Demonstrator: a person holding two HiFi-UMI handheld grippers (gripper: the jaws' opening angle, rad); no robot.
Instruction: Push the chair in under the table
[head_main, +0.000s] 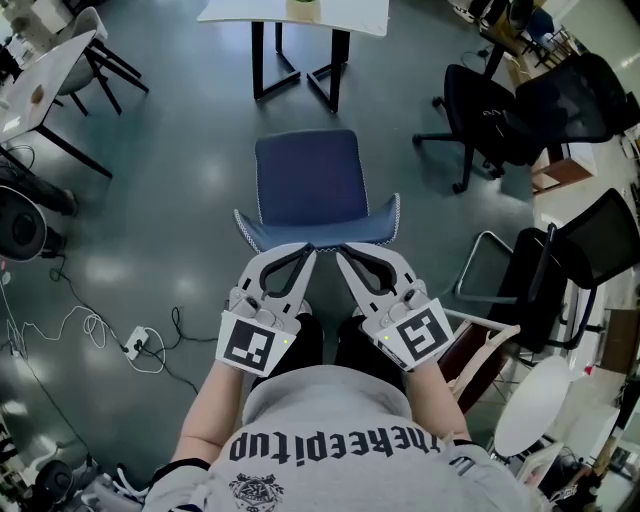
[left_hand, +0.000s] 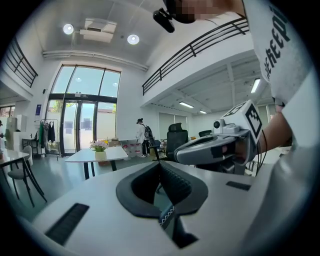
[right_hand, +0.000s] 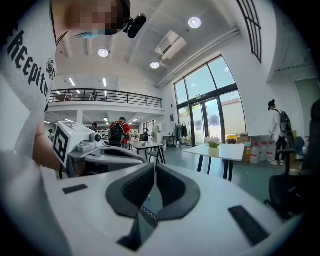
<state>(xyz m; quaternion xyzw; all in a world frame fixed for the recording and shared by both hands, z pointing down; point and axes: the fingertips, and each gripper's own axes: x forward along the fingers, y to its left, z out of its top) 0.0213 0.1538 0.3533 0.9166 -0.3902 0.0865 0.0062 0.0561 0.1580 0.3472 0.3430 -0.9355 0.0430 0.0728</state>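
Note:
A blue chair (head_main: 305, 185) stands on the grey floor in front of me, its seat facing a white table (head_main: 295, 15) on black legs at the top of the head view. My left gripper (head_main: 311, 250) and right gripper (head_main: 340, 250) are side by side, both shut, with their tips at the top edge of the chair's backrest (head_main: 380, 232). Whether they touch it I cannot tell. In the left gripper view the stitched backrest edge (left_hand: 168, 214) shows below the shut jaws, and the table (left_hand: 97, 155) carries flowers. The right gripper view shows the same edge (right_hand: 145, 215) and table (right_hand: 225, 150).
Black office chairs (head_main: 490, 110) stand at the right, with a folding chair frame (head_main: 500, 280) nearer me. Cables and a power strip (head_main: 135, 343) lie on the floor at the left, beside a fan (head_main: 20, 225). Another white table (head_main: 45, 70) is at the far left.

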